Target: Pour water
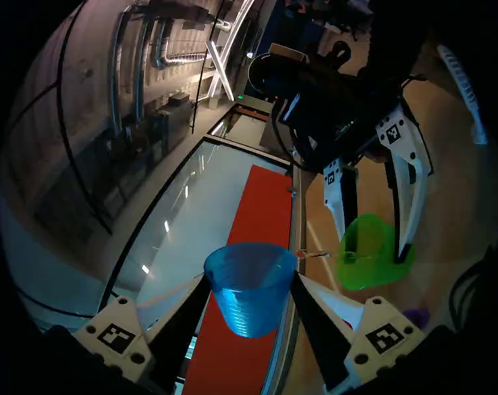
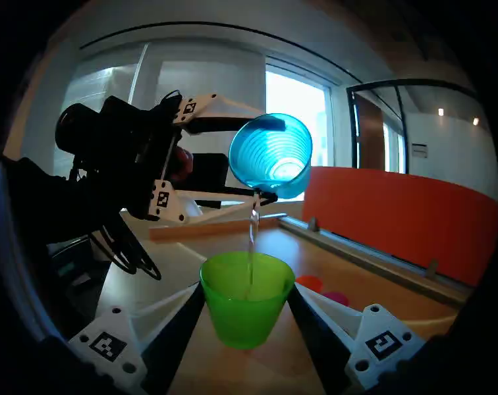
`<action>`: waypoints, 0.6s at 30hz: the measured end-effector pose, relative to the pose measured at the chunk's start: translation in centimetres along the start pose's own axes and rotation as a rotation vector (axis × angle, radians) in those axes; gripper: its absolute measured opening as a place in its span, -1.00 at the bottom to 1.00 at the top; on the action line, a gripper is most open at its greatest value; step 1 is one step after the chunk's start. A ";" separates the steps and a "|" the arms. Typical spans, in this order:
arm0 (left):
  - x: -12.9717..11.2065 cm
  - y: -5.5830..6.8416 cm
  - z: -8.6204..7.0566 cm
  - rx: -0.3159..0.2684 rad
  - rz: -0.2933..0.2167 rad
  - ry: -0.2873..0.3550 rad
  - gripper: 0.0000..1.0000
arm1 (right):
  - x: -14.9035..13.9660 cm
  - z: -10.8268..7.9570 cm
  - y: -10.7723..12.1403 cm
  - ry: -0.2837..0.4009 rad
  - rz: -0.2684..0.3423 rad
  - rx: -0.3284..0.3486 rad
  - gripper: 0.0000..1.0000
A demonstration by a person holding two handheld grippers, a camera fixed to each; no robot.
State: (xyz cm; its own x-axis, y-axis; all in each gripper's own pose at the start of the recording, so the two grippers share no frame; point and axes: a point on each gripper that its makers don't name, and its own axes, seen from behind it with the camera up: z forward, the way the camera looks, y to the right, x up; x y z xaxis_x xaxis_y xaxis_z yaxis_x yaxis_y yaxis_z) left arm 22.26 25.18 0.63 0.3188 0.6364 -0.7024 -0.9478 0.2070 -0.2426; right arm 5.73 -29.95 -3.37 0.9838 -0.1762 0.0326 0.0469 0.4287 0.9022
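The left claw grips a blue cup snugly between its fingers, tipped so a thin stream of water falls into the green cup. The right claw clamps that cup upright over the bench. Pouring well here likely means a steady tilt, the lip centred over the green rim, and easing back before it brims.

A translucent blue plastic cup, glossy, with fine ribbed rings around its wall. A translucent green plastic cup, smooth and shiny. The fingers of the left gripper and those of the right gripper are matt white plastic with black inner faces. The tabletop is smooth pale wood. The orange-red partition panel looks matt.
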 end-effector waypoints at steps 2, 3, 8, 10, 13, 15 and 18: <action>0.1 -0.1 0.0 0.001 0.003 0.001 0.70 | 0.0 0.0 0.0 0.000 0.000 0.000 0.81; 0.1 -0.1 0.0 0.001 0.005 0.001 0.70 | 0.0 0.0 0.0 0.001 0.000 0.000 0.81; 0.2 -0.3 0.0 0.003 0.017 0.002 0.70 | 0.3 0.0 -0.1 0.009 0.000 -0.001 0.80; 0.3 -0.3 0.0 0.003 0.020 0.002 0.70 | 0.3 0.0 -0.1 0.012 0.000 -0.001 0.80; 0.3 -0.4 0.0 0.003 0.024 0.004 0.70 | 0.3 0.1 -0.1 0.015 0.001 -0.001 0.80; 0.3 -0.4 -0.1 0.004 0.027 0.005 0.70 | 0.2 0.1 -0.1 0.016 0.001 -0.001 0.80; 0.4 -0.5 0.0 0.005 0.030 0.004 0.70 | 0.1 0.2 -0.1 0.017 0.001 -0.002 0.80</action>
State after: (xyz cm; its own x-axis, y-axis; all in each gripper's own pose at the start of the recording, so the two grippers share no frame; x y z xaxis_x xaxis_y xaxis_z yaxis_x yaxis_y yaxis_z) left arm 22.84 25.27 0.46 0.2903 0.6392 -0.7122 -0.9569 0.1916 -0.2181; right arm 5.83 -30.15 -3.37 0.9866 -0.1612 0.0261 0.0465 0.4304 0.9014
